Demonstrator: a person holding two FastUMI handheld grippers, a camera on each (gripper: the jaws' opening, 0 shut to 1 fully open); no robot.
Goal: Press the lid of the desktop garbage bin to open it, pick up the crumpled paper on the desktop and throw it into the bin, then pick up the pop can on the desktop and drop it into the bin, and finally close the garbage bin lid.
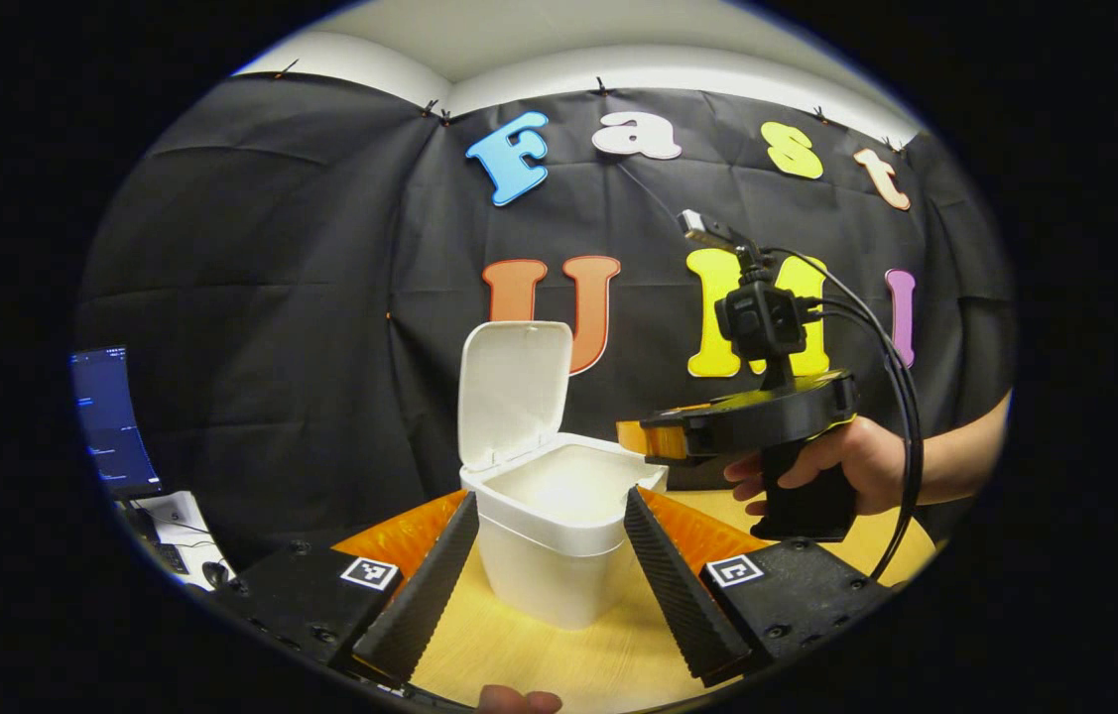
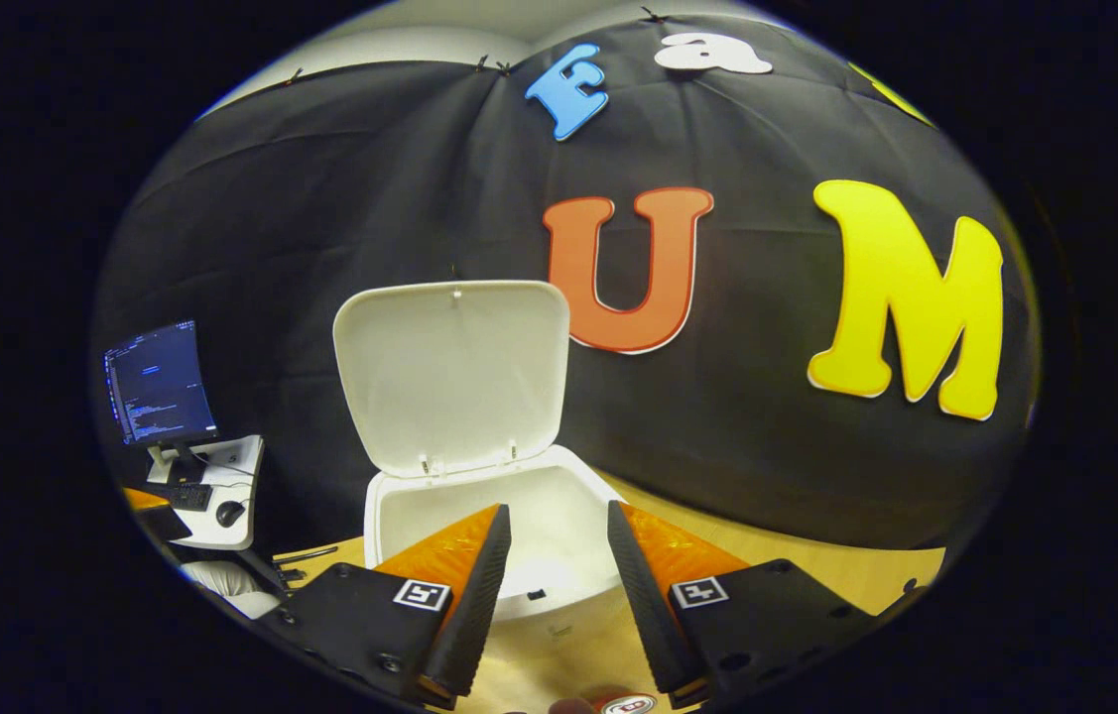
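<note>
The white desktop bin (image 1: 549, 555) stands on the wooden table with its lid (image 1: 514, 392) tilted up and open. My left gripper (image 1: 551, 499) hangs open just in front of it, nothing between its fingers. A hand holds my right gripper (image 1: 640, 441) above the bin's right rim. In the right gripper view the bin (image 2: 390, 526) and raised lid (image 2: 454, 372) are close ahead, and my right gripper (image 2: 559, 514) is open over the front rim. A small red and white round thing (image 2: 630, 705) peeks in at the bottom edge; I cannot tell whether it is the pop can.
An orange mat (image 1: 400, 531) lies on the table (image 1: 519, 645) behind the bin. A monitor (image 2: 160, 382) and a small white desk with a keyboard and mouse (image 2: 211, 506) stand off to the left. The black cloth wall rises close behind the bin.
</note>
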